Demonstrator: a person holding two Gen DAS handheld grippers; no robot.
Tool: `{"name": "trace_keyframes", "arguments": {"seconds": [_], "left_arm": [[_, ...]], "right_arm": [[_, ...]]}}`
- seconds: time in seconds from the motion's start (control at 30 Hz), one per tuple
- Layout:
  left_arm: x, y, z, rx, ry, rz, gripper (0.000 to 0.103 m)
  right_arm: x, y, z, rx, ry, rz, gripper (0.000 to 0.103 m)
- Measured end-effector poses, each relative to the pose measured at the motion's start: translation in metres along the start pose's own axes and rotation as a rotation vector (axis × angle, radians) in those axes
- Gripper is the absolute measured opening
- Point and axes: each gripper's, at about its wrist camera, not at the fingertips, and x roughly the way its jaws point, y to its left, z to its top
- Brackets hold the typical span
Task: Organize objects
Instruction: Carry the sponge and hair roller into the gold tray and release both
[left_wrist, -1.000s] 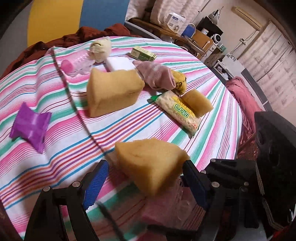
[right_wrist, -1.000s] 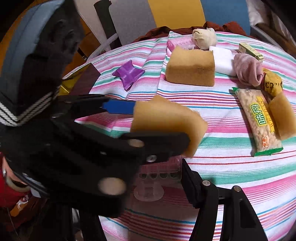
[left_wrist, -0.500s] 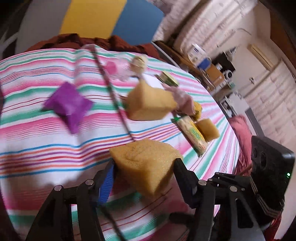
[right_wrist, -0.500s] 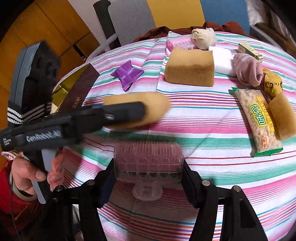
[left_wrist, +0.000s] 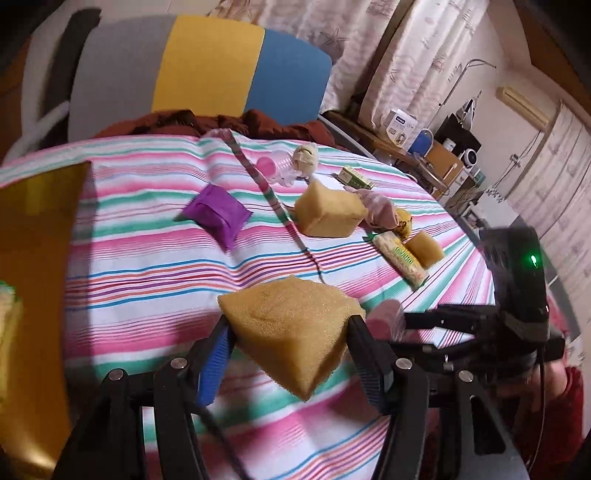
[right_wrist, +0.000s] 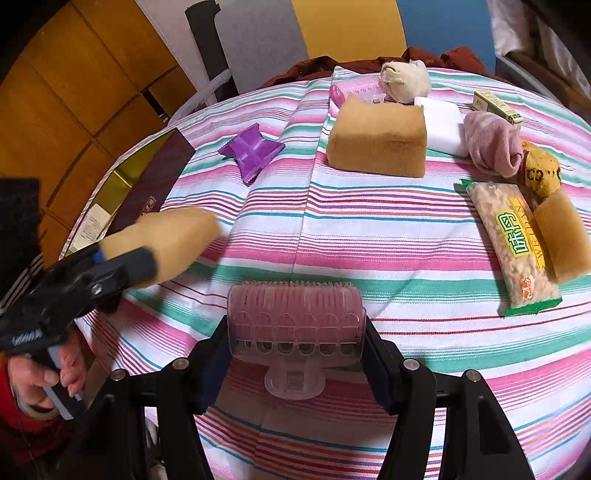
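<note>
— Since a second ago my left gripper (left_wrist: 291, 347) has swung toward the gold box (left_wrist: 33, 295), its jaws having just closed on the yellow sponge (left_wrist: 291, 328), held above the striped cloth (left_wrist: 147, 258).

— And the right?

— My right gripper (right_wrist: 295, 354) pinches the pink hair roller (right_wrist: 295, 317) (unmoved). A purple packet (right_wrist: 253, 149), big sponge (right_wrist: 376, 142) and snack bag (right_wrist: 513, 247) lie beyond, well apart.

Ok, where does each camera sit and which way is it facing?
Left wrist: behind the left tongs, shut on a sponge, looking across the striped table; right tongs at right edge.
Right wrist: behind the right tongs, shut on a pink roller, facing the same table; a hand shows.
Shared: purple packet, big sponge block.
</note>
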Motion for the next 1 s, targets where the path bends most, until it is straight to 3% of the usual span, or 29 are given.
{"name": "trace_keyframes", "arguments": {"seconds": [0.3, 0.63, 0.77, 1.0], "left_arm": [[-0.056, 0.008, -0.013, 0.055, -0.078, 0.084, 0.063], [-0.097, 0.061, -0.022, -0.037, -0.116, 0.164, 0.063], [-0.109, 0.086, -0.028, -0.067, -0.122, 0.211, 0.063], [-0.115, 0.120, -0.041, -0.142, -0.122, 0.257, 0.063]], "right_arm": [[-0.002, 0.002, 0.004, -0.002, -0.031, -0.033, 0.065], [-0.010, 0.025, 0.008, -0.038, -0.115, 0.005, 0.065], [-0.010, 0.053, 0.008, -0.045, -0.139, 0.072, 0.065], [-0.016, 0.140, 0.024, -0.171, -0.183, 0.176, 0.065]]}}
